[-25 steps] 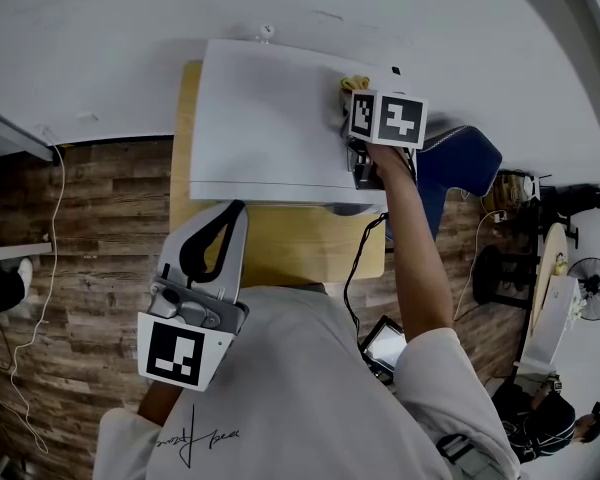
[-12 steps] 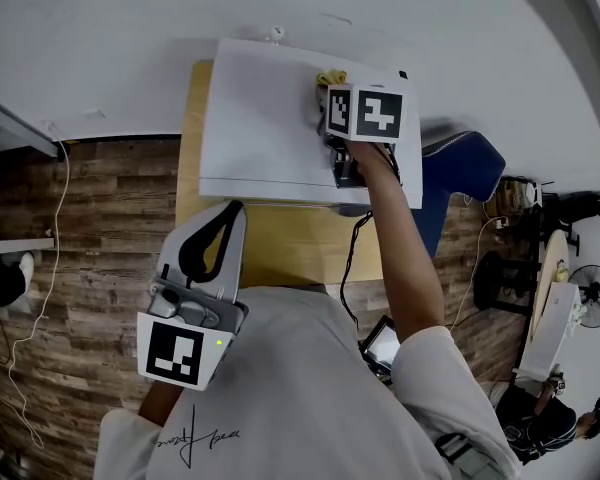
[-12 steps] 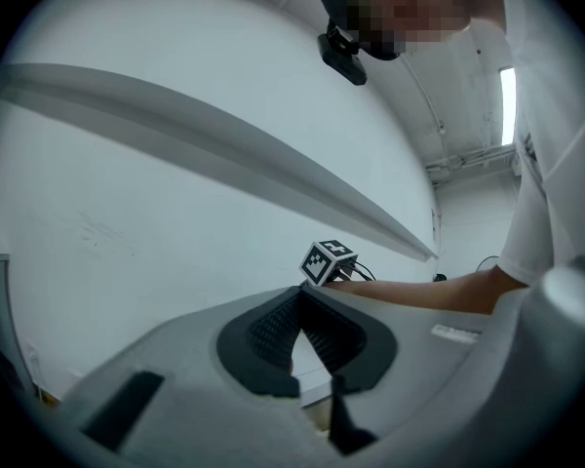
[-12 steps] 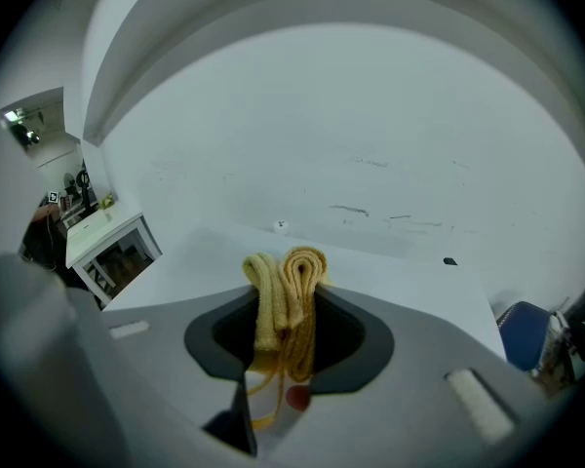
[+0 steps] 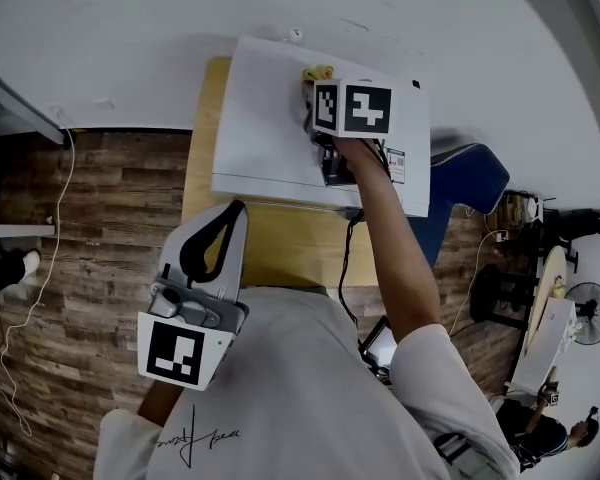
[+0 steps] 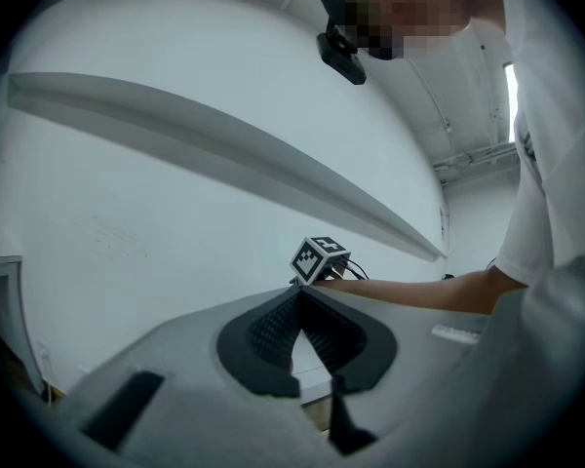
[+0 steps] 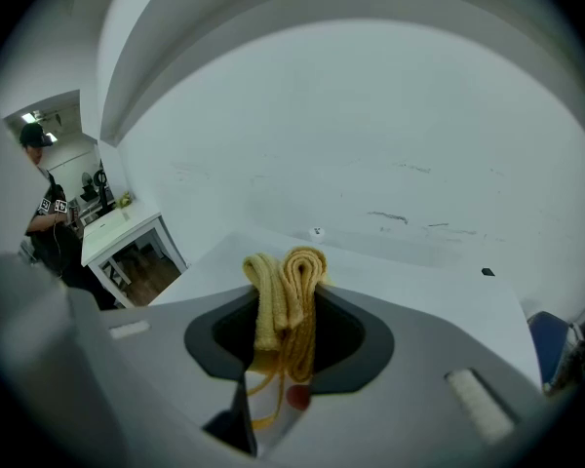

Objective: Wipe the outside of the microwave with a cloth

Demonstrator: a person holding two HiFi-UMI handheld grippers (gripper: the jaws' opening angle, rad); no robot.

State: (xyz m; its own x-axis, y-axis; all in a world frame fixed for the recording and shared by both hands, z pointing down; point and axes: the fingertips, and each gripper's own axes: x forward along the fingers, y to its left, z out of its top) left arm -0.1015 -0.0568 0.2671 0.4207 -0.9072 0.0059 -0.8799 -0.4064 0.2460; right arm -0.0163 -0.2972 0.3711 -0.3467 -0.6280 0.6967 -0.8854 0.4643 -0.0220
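One cloth (image 5: 317,72) is being pinched by the right gripper (image 7: 285,305) over the microwave (image 5: 265,118) top for wiping, the left gripper (image 6: 297,300) being held shut and empty, aside.

Surroundings only, as I see them on my feed.
Wooden tabletop (image 5: 280,248) lies btwn the left gripper (image 5: 232,210) and the right gripper (image 5: 318,96). Plank floor (image 5: 100,218) spreads L of the left one, w/ a white cable (image 5: 50,293) across it. Blue chair (image 5: 465,183) is just R of the right gripper; a fan (image 5: 592,313) and a person (image 5: 540,433) are well off R. In the right gripper view, a white side table (image 7: 127,232) stands far L of the jaws.
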